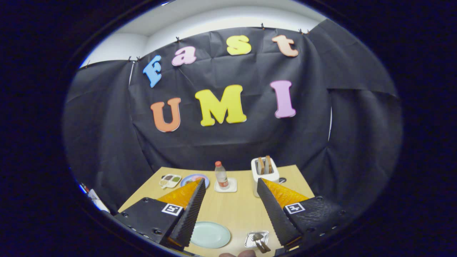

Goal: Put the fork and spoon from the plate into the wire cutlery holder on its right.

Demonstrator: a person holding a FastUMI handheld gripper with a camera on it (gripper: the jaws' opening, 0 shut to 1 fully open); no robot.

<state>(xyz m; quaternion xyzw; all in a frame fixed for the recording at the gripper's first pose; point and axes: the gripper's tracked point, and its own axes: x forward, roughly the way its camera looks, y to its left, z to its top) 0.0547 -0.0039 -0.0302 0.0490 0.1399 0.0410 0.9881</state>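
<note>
Spread wide with nothing between them, the gripper (231, 185) hangs above a light wooden table (235, 210). Below the gap lies an empty pale green plate (210, 234); just right of the plate stands the wire cutlery holder (257, 238), with the fork and spoon (260, 242) already sticking out of it. Beyond the plate stand a water bottle (221, 175) on a coaster and a white toaster (264, 171).

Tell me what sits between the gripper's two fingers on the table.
In the gripper view, the open gripper frames bare table, with the empty pale plate near its base. The wire holder, cutlery already inside, sits right of the plate.
</note>
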